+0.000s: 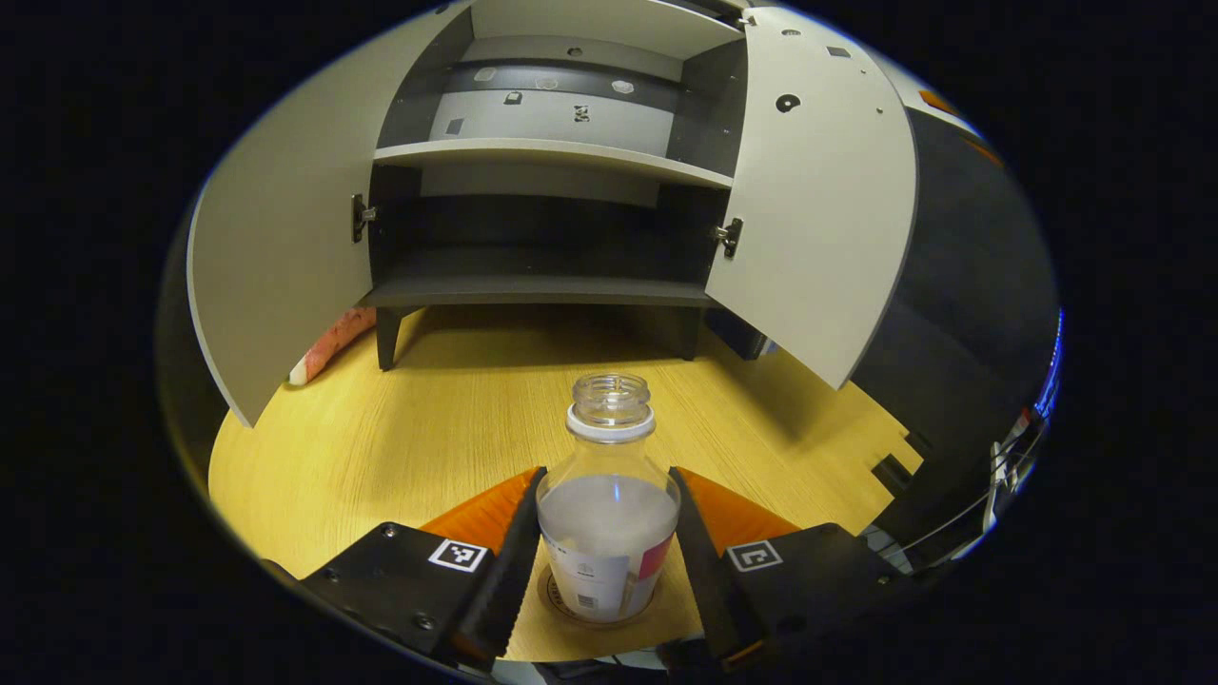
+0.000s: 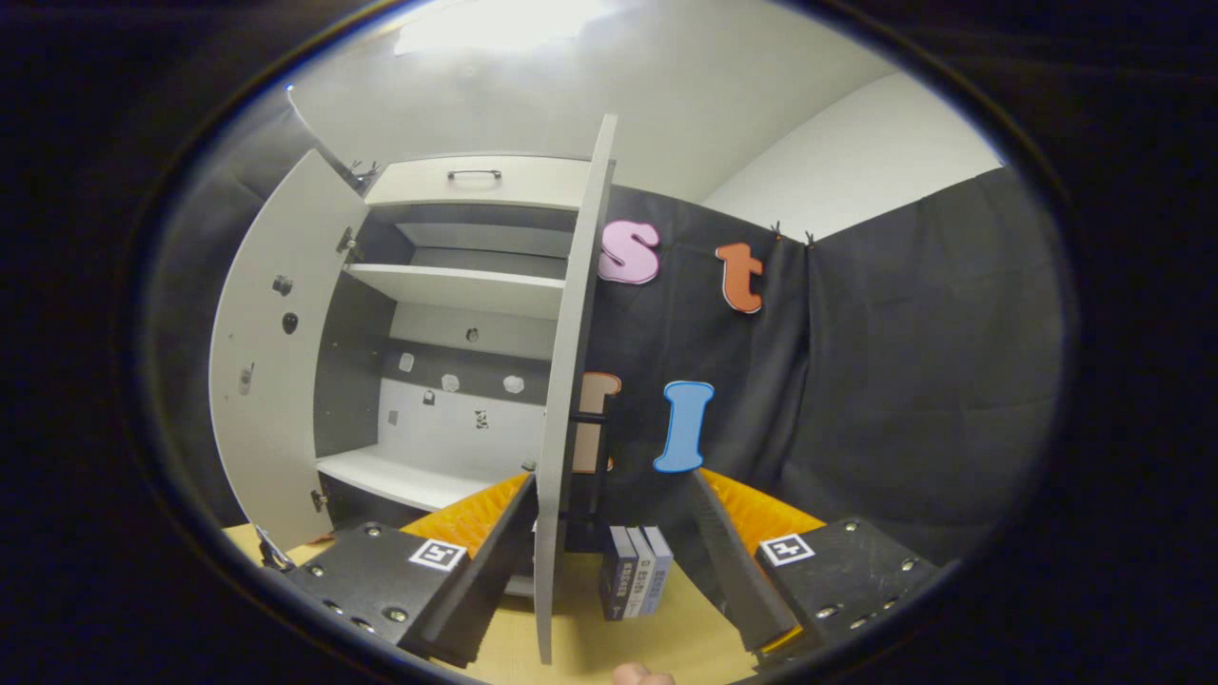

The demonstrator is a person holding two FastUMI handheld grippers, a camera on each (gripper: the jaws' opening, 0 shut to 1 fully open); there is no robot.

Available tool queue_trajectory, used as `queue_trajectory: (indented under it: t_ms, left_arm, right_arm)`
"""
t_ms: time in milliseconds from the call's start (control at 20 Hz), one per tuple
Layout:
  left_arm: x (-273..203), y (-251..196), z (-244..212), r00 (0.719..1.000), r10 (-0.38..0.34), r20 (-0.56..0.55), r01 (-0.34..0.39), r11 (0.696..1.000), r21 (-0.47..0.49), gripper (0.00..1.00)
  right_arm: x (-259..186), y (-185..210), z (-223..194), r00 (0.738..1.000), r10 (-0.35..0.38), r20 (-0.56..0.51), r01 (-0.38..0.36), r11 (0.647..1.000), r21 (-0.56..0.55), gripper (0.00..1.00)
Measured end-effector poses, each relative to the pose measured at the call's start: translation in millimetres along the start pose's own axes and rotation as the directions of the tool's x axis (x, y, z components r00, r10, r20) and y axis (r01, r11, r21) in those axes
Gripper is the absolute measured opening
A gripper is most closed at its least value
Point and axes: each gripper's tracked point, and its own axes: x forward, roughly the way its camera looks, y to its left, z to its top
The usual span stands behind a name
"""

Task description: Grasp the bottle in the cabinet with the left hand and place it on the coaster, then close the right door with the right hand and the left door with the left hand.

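Standing bottle on coaster, left gripper spread around it.
Right gripper gapes, straddling right door edge.

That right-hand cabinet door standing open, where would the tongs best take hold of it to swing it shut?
Probably the door's free vertical edge: in the right gripper view the right door stands edge-on between the open right tongs. It is a thin flat panel, so coming straight at that edge, one finger on each face, suits it, or simply push the outer face.

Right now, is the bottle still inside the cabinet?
No, the bottle stands on the coaster on the table, in front of the open cabinet.
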Motion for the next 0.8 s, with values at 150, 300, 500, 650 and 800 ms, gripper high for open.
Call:
queue_trajectory:
  t_ms: [150, 300, 500, 650, 800]
  left_arm:
    - [-4.0, -3.6, -3.1, 1.0, -0.01, -0.022, 0.01, 1.0, 0.027, 0.77]
    - [-9.2, -6.1, -8.2, 0.998, -0.016, -0.056, 0.019, 0.999, 0.051, 0.77]
    - [-17.6, -2.7, -13.5, 0.996, -0.012, -0.089, 0.014, 1.0, 0.028, 0.77]
    - [-22.4, -1.9, -16.5, 0.995, -0.013, -0.099, 0.014, 1.0, 0.012, 0.77]
    - [-27.0, -3.6, -20.3, 0.993, -0.016, -0.116, 0.019, 1.0, 0.023, 0.77]
  right_arm:
    - [-0.8, -2.2, -3.6, 1.0, -0.003, -0.006, 0.003, 1.0, 0.006, 0.96]
    - [-2.8, -1.0, -6.3, 1.0, -0.003, -0.013, 0.003, 1.0, 0.016, 0.96]
    - [-5.4, -1.3, -7.6, 1.0, -0.005, -0.018, 0.005, 1.0, 0.022, 0.96]
    - [-5.9, -1.8, -8.7, 1.0, -0.008, -0.019, 0.008, 1.0, 0.03, 0.96]
    - [-6.3, -2.6, -9.9, 1.0, -0.009, -0.022, 0.01, 0.999, 0.041, 0.96]
